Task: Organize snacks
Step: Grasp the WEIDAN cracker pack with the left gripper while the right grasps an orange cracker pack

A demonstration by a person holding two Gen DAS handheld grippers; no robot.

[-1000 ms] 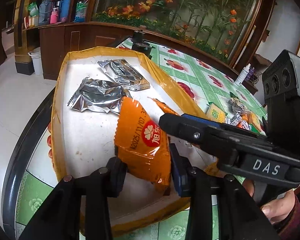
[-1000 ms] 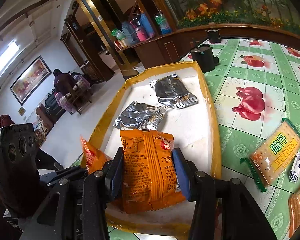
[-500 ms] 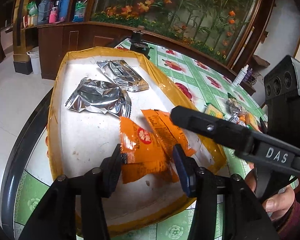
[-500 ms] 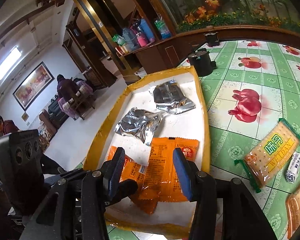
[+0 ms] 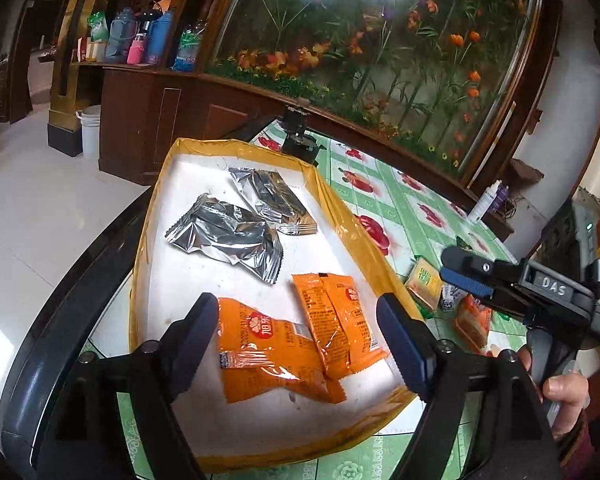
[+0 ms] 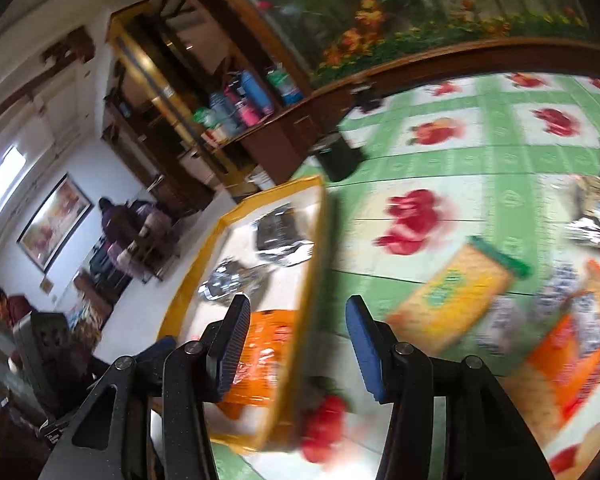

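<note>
While left gripper fingers spread wider, nothing pinched, orange packets lie lengthwise toward them; right gripper fingers apart, empty.

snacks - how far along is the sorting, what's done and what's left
Done: two silver packs and two orange packs lie in the tray. In hand: nothing; the left gripper is opening over the orange packs, the right gripper is empty. Left: the yellow cracker pack and other snacks on the tablecloth.

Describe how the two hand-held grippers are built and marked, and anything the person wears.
Both are matte black linkage frames with silver pivot pins and ribbed blue pads. The left hand-held gripper fills its own view; the right hand-held gripper bears white "DAS" lettering, a boxy black camera housing with a green light, and a dark red sleeve.
</note>
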